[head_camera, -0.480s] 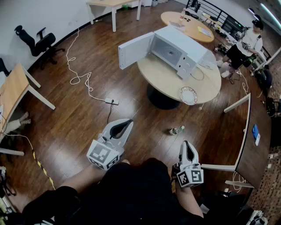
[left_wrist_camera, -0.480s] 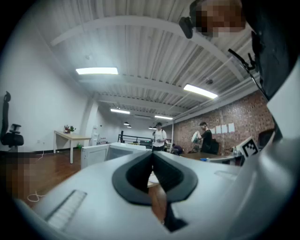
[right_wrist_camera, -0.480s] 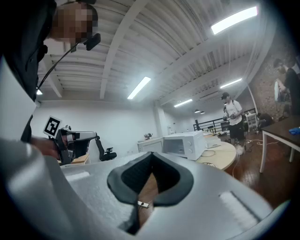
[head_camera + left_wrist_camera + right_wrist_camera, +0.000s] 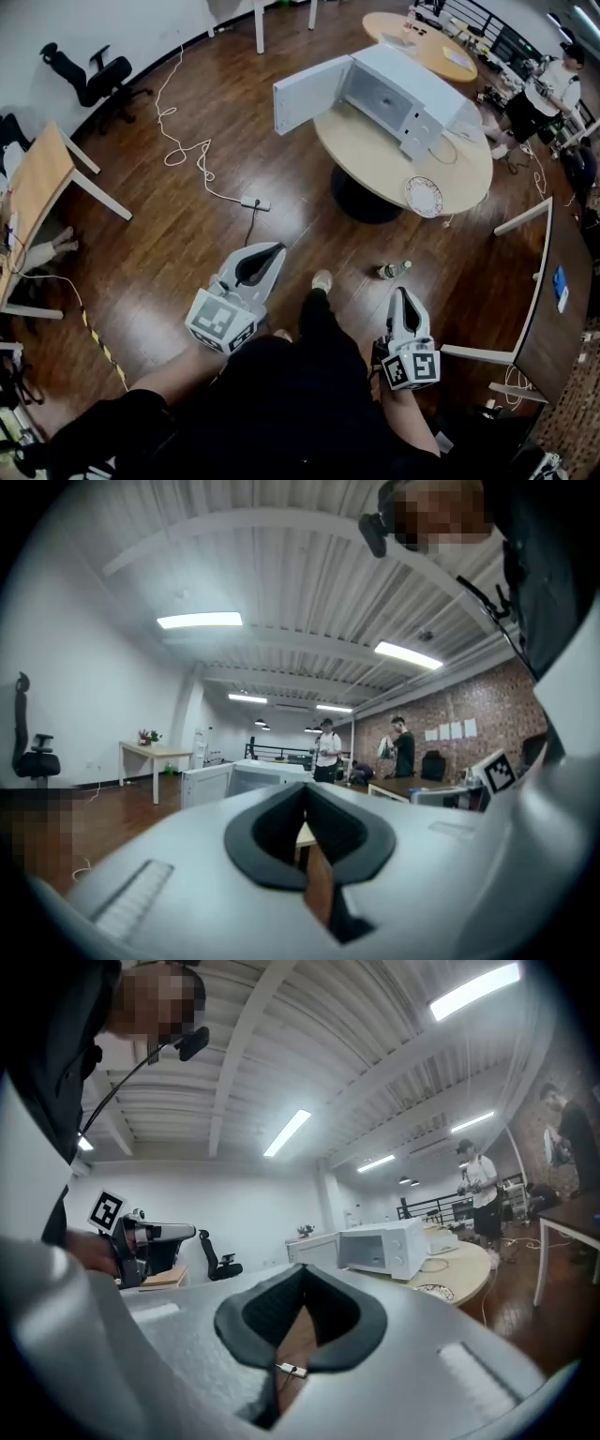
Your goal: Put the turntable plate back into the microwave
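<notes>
Left claw (image 4: 269, 254) and right claw (image 4: 402, 299) are closed, empty; a clumsy nudge could slide the turntable plate (image 4: 424, 196) at one o'clock off the table (image 4: 375, 159).

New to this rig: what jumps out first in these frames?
The white microwave stands door-open on the round table at the head view's top, with the patterned turntable plate lying on the table's near edge beside it. Lower down, the left claw and right claw are both shut and empty, well short of the table.
</notes>
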`<state>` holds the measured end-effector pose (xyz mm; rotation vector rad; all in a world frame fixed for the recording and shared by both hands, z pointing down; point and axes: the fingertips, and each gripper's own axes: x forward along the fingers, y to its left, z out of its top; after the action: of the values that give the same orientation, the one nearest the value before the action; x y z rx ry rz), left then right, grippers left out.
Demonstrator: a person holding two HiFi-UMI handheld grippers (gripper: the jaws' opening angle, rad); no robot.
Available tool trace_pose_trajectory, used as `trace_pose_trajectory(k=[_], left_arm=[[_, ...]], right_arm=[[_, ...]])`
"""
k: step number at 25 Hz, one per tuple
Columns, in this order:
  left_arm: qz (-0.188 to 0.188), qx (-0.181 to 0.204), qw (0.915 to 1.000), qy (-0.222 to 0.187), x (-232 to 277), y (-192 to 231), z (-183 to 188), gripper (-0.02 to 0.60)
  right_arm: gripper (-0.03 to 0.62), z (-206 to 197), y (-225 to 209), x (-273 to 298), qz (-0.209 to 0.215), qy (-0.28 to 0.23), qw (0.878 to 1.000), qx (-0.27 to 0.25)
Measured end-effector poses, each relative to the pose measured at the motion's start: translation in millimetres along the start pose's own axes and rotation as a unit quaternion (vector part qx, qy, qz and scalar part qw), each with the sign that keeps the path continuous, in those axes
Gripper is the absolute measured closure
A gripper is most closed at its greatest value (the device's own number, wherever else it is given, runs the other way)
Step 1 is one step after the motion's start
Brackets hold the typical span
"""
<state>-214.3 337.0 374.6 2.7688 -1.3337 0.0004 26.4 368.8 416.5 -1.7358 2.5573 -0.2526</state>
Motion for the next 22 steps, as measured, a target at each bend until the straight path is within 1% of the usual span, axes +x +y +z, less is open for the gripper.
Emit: trace_pose_trajectory(k=[6, 12, 16, 18, 20, 22], left_arm=[[0.006, 0.009, 0.9999, 0.0, 18, 14, 5, 0.575], [0.013, 0.033, 0.9994, -0.001, 41, 36, 15, 0.575], [0.019, 0.029, 0.9994, 0.006, 63, 59, 13, 0.575], [0.021, 0.027, 0.9994, 0.01, 80, 70, 13, 0.575], [0.02, 0.025, 0.9994, 0.014, 100, 81, 14, 0.575], [0.014, 0.017, 0.9996, 0.016, 121, 90, 15, 0.575]], right_arm=[[0.594, -4, -10, 25, 0.006, -0.002, 1.0, 0.012], [0.594, -3, -20, 70, 0.019, -0.005, 1.0, 0.016], [0.594, -3, -26, 105, 0.03, -0.006, 0.999, 0.02], [0.594, 1, -32, 120, 0.032, -0.006, 0.999, 0.013], [0.594, 5, -45, 135, 0.024, -0.001, 1.0, 0.005], [0.594, 6, -62, 150, 0.007, 0.007, 1.0, 0.009]])
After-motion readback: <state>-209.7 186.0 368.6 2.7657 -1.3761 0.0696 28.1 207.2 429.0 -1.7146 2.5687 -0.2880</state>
